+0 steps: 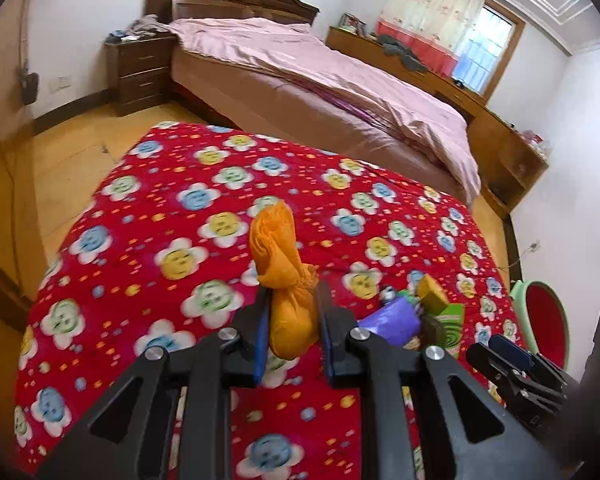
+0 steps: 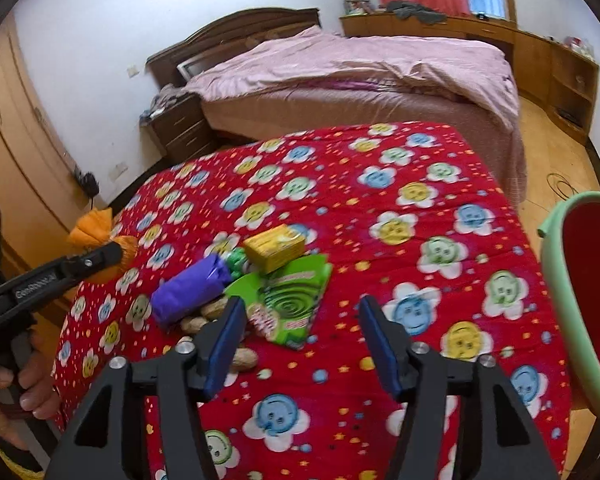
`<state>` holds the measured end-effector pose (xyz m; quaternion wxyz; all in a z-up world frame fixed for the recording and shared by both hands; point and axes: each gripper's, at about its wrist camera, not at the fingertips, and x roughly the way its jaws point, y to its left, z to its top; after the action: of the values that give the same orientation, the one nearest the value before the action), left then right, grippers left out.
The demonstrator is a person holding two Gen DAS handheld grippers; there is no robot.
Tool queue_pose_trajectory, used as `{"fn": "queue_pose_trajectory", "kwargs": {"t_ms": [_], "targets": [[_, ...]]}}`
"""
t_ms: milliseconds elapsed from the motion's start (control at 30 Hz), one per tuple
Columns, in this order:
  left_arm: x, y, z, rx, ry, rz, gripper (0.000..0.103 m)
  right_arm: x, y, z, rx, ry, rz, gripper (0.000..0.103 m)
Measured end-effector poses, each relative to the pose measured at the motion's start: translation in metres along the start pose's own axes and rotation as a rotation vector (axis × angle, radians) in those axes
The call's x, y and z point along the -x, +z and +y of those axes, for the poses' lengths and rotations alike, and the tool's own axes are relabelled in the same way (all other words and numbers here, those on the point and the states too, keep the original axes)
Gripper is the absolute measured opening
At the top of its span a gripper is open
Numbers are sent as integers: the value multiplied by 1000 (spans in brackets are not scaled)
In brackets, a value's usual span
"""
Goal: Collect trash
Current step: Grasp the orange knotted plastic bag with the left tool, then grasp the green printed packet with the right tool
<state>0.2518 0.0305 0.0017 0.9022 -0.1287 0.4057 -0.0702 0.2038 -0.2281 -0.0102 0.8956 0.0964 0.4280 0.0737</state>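
A: What does the left gripper (image 1: 292, 320) have?

B: An orange knotted cloth bundle (image 1: 286, 280). The blue pads press its lower part from both sides and the twisted top sticks up past the fingertips, lifted clear of the red flowered blanket (image 1: 160, 200).

A: And the right gripper (image 2: 302, 332)?

B: Its jaws stand apart with nothing between them, only blanket showing in the gap. It hangs over the near side of the trash pile.

A: What is in the pile?

B: A purple wrapper roll (image 2: 188, 288) on the left, a yellow box (image 2: 278, 246) farther back, a flat green packet with a spiral print (image 2: 288, 300) under the box, and peanuts (image 2: 242, 358) just beside the right gripper's left finger. All lie on the blanket, touching or nearly so.

A: Where is the bin?

B: A green bin with a red inside (image 2: 556, 280) stands at the blanket's right edge, well apart from the pile.

A: Anything else?

B: A hand (image 2: 16, 396) grips the left gripper's handle at the near left; a bed with a pink cover (image 2: 360, 68) lies beyond.
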Motion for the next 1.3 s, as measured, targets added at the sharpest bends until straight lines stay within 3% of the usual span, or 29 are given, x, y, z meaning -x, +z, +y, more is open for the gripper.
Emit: {"fn": "queue_pose_trajectory", "kwargs": {"t_ms": [133, 633, 700, 767, 867, 1300], "targets": [[5, -8, 11, 4, 21, -5, 20, -13, -2, 11, 31, -6, 35, 72], [8, -18, 6, -18, 16, -11, 20, -40, 4, 17, 51, 9, 62, 72], [8, -18, 5, -21, 17, -11, 20, -43, 3, 18, 47, 17, 63, 69], [10, -19, 3, -22, 15, -12, 20, -44, 2, 17, 52, 8, 63, 48], [12, -20, 1, -25, 13, -14, 20, -41, 1, 15, 64, 3, 57, 40], [32, -30, -15, -48, -33, -27, 20, 22, -29, -6, 59, -27, 41, 39]]}}
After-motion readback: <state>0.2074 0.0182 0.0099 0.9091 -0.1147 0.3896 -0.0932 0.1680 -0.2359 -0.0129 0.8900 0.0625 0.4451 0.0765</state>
